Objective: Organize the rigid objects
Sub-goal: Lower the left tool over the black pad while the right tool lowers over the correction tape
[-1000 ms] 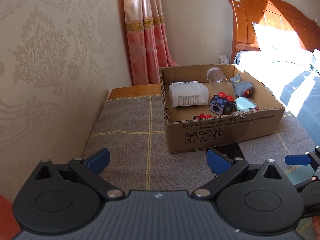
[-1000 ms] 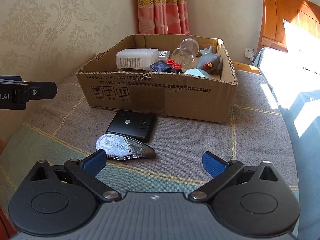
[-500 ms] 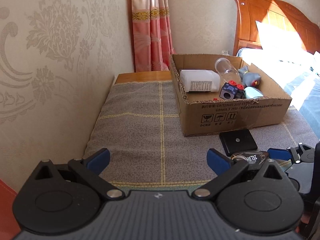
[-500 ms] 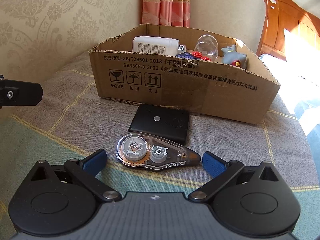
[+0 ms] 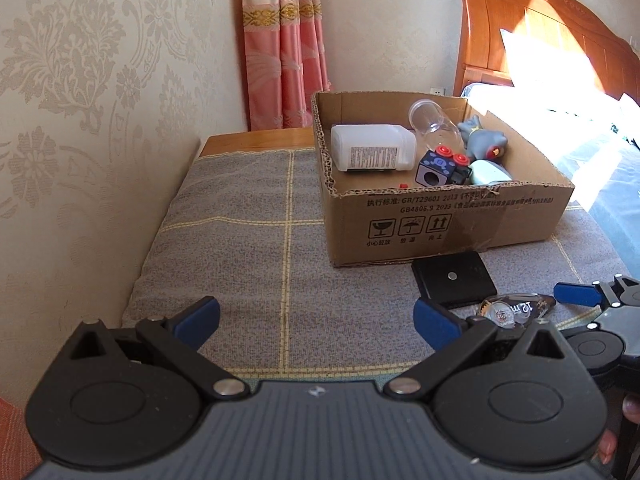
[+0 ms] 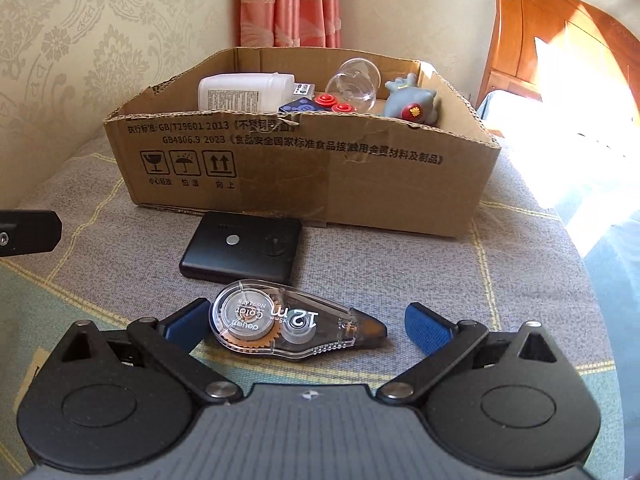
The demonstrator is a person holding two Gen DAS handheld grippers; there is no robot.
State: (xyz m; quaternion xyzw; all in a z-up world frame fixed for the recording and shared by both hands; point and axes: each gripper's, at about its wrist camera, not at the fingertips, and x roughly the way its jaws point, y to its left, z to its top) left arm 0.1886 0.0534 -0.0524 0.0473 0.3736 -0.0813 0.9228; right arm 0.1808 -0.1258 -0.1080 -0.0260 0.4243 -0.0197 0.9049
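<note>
Correction tape dispenser [image 6: 294,327] lies on the grey cloth [image 6: 400,272] between the right gripper's [image 6: 308,322] wide-spread fingers, just before a black case [image 6: 244,248] and cardboard box [image 6: 304,172]. Left gripper [image 5: 316,320] gapes wide, empty.

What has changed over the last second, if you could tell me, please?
The right gripper has come forward and down until its open fingers flank the correction tape; nothing is gripped. The left gripper drew back, open. The box and black case stayed put.
</note>
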